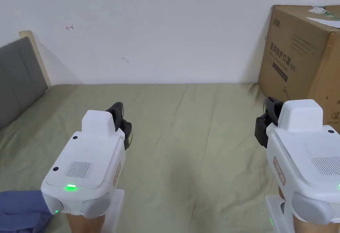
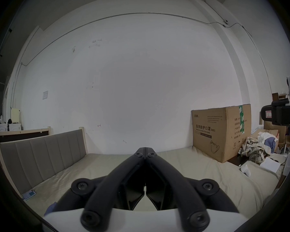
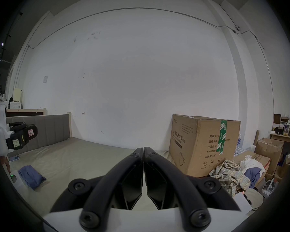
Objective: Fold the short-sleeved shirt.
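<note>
A blue shirt (image 1: pixel 20 210) lies bunched and folded on the olive bed sheet (image 1: pixel 192 137) at the near left edge; the right gripper view shows the same blue shirt (image 3: pixel 31 177) as a small folded bundle. My left gripper (image 1: pixel 123 119) is held above the sheet, to the right of the shirt and apart from it, jaws shut with nothing between them (image 2: pixel 145 149). My right gripper (image 1: pixel 267 116) hovers near the cardboard box, its jaws also shut and empty (image 3: pixel 143 149).
A big cardboard box (image 1: pixel 298 64) stands on the bed's far right corner against the white wall. A grey padded headboard (image 1: pixel 18 77) borders the left side. Crumpled clothes (image 3: pixel 229 173) and more boxes lie beyond the bed on the right. A phone (image 2: pixel 29 193) lies by the headboard.
</note>
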`<state>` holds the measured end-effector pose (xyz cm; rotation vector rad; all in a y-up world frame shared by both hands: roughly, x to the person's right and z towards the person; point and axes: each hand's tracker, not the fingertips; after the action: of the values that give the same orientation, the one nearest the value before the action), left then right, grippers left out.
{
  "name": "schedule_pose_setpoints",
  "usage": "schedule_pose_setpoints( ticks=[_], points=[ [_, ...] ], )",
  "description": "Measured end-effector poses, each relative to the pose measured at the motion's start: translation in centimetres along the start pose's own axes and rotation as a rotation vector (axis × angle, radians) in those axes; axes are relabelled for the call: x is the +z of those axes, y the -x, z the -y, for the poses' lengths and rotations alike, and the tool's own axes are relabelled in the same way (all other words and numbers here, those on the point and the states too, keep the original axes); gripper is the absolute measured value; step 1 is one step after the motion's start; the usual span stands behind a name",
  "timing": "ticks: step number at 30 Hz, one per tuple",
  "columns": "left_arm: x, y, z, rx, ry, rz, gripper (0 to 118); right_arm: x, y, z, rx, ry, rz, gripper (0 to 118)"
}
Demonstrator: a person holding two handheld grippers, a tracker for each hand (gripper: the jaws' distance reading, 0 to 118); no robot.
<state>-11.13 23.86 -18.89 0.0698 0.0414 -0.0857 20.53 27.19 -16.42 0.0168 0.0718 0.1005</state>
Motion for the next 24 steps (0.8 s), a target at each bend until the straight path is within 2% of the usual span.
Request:
schedule_pose_setpoints(
  ticks=[24],
  points=[
    [0.29,0.05,0.41,-0.012,0.015,-0.002,0,0.16,0.17,0.08,0.005,0.003,-0.006,0]
  ],
)
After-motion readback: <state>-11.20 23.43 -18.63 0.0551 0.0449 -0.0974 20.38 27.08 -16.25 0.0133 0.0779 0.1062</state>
